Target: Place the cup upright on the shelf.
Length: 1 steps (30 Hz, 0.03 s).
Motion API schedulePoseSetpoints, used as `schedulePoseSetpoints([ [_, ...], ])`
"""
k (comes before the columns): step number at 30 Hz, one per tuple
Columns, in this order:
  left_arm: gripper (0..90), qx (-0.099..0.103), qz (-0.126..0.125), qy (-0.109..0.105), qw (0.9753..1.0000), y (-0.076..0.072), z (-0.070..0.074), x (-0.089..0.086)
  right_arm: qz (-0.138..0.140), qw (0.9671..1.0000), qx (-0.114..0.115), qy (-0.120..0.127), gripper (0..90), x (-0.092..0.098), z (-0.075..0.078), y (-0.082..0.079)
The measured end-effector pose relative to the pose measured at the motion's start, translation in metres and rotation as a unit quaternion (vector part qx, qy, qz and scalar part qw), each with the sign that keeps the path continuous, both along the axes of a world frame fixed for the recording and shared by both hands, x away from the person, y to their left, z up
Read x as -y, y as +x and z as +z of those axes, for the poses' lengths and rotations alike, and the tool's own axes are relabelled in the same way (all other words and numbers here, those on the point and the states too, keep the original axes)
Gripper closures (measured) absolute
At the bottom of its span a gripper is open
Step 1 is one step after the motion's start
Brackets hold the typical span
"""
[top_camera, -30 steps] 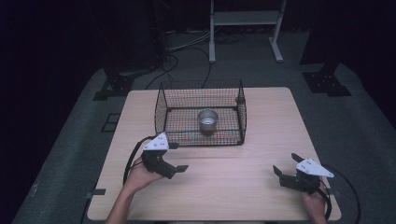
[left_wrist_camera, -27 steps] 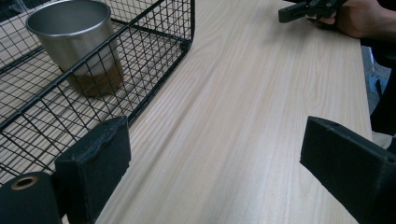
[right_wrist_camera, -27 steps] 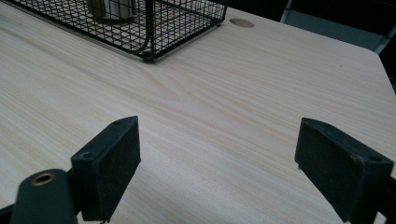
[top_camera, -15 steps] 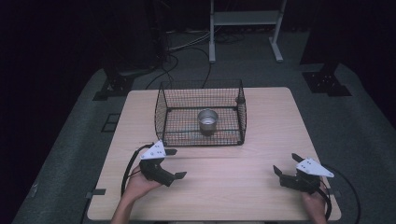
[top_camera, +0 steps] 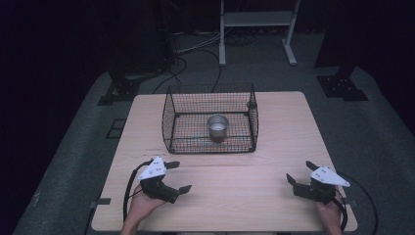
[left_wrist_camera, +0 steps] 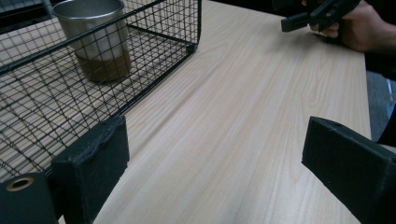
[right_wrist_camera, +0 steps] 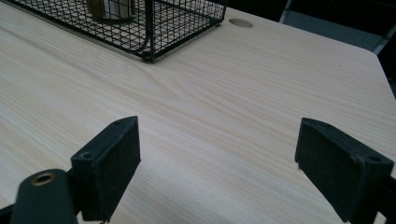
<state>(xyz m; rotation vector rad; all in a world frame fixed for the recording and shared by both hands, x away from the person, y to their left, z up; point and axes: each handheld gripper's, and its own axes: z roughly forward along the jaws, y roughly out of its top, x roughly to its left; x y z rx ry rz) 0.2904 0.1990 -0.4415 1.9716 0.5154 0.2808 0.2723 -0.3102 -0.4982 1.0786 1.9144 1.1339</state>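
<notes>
A black wire basket [top_camera: 169, 105] stands on the far half of the wooden table [top_camera: 274, 147], with a metal cup [top_camera: 218, 126] upright inside it. My left gripper [top_camera: 179, 176] is held open near the front left, well short of the basket. At the front right my right gripper [top_camera: 299, 171] is open too. In the left gripper view the open jaws [left_wrist_camera: 219, 158] frame bare wood, the cup [left_wrist_camera: 98, 42] sits behind the basket mesh [left_wrist_camera: 154, 56], and the other gripper [left_wrist_camera: 299, 21] shows far off. The right gripper view shows the jaws [right_wrist_camera: 224, 158] wide apart and the basket corner [right_wrist_camera: 177, 18] ahead.
A round hole [right_wrist_camera: 240, 22] marks the tabletop beyond the basket. Cables [top_camera: 195, 46] and a white stand [top_camera: 254, 19] lie on the dark floor behind the table. Black stand feet [top_camera: 117, 90] sit at the table's far left.
My left gripper has drawn back from the basket toward the table's near edge, staying open. The right gripper, basket and cup have not moved.
</notes>
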Motion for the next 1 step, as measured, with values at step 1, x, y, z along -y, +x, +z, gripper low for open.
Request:
schedulePoseSetpoints([
  [1, 6.3, 0.000, 0.003, -0.001, 1.0000, -0.0007, -0.0010, -0.0015, 0.000, 1.0000, 0.001, 0.002, 13.5, 0.0005, 0.0000, 0.0000],
])
